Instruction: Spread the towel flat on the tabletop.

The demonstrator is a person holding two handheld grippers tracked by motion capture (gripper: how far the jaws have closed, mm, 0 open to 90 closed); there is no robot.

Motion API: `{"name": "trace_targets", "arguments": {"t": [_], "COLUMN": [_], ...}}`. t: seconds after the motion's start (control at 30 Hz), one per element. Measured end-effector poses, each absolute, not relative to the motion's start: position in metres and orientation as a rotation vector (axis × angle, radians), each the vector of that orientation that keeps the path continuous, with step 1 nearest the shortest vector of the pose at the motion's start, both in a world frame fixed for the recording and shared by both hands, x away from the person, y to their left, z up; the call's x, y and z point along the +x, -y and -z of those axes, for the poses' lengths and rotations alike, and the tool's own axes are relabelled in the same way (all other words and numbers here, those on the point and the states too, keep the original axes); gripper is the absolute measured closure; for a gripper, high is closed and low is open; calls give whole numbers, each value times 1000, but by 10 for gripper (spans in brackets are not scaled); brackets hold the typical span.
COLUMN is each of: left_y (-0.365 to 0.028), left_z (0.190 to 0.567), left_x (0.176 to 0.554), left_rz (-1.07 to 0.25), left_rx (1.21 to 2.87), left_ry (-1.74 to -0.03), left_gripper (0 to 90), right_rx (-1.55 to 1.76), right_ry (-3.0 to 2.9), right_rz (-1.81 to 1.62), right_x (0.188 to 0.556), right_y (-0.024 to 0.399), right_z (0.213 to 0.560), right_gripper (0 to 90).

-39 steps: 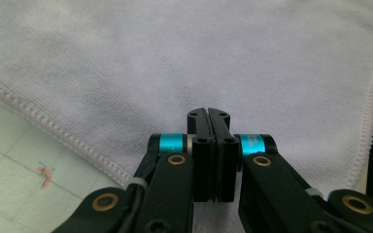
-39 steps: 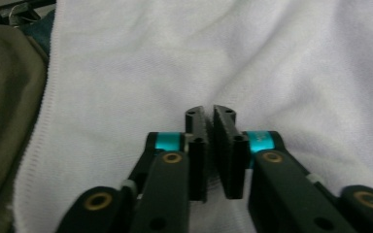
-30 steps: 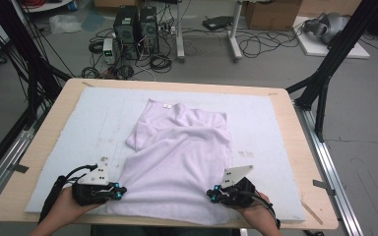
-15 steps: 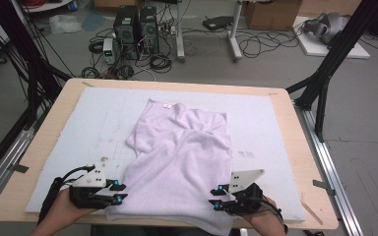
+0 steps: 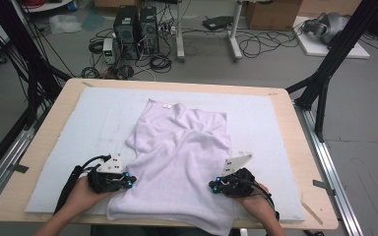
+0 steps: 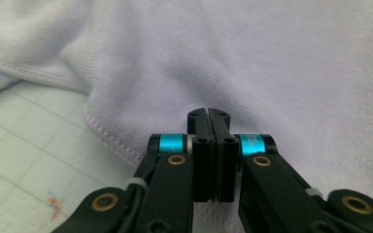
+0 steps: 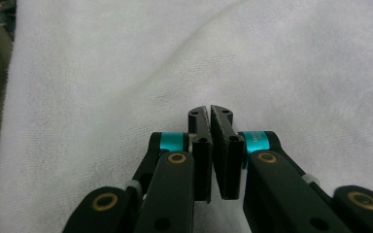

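A pale lilac towel [image 5: 182, 157] lies crumpled on the padded mat, and its near edge reaches the table's front. My left gripper [image 5: 129, 182] rests at the towel's near left hem, its jaws having just closed. In the left gripper view it [image 6: 209, 114] is shut, jaws pressed flat together over the towel [image 6: 281, 58], with no cloth seen between them. My right gripper [image 5: 214, 186] sits on the towel's near right part, its jaws also just closed. In the right gripper view it [image 7: 210, 110] has its tips meeting above the towel [image 7: 126, 73].
A pale blue gridded mat [image 5: 88, 118] covers the wooden table [image 5: 295, 128]. Black frame legs [image 5: 325, 83] stand at the table's far corners. Computers and cables [image 5: 138, 29] lie on the floor beyond. A metal rail [image 5: 334, 172] runs along the right side.
Half a second ago both grippers stood open at the towel's near corners; now both are shut. Both hands have slid a little way up the table onto the towel.
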State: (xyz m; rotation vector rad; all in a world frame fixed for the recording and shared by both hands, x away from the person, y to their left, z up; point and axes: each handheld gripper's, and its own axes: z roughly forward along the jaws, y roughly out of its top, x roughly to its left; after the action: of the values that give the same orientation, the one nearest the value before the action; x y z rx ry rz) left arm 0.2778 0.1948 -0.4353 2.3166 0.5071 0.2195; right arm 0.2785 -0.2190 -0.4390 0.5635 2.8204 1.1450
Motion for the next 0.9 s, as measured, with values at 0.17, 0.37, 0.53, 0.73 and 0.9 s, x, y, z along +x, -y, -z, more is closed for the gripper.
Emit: {"name": "trace_targets", "arguments": {"t": [0.17, 0.37, 0.53, 0.73, 0.9], "left_y": [-197, -197, -203, -214, -212], "left_z": [433, 433, 422, 408, 425], "left_x": [290, 305, 298, 271, 257], "left_rz": [-317, -366, -383, -314, -205], "left_rx": [2282, 2267, 2237, 2201, 2257], "left_ry": [-589, -642, -631, -544, -487], "left_gripper": [884, 876, 772, 685, 622], "right_rx": [547, 639, 637, 563, 497], "right_ry": [-2756, -2711, -2655, -2633, -2732], "right_rz": [-1049, -1046, -1117, -1227, -1211], "right_x": [286, 304, 297, 271, 255], "right_y": [217, 221, 226, 228, 219], "right_z": [432, 435, 427, 413, 426], "right_gripper": [880, 876, 808, 651, 522]}}
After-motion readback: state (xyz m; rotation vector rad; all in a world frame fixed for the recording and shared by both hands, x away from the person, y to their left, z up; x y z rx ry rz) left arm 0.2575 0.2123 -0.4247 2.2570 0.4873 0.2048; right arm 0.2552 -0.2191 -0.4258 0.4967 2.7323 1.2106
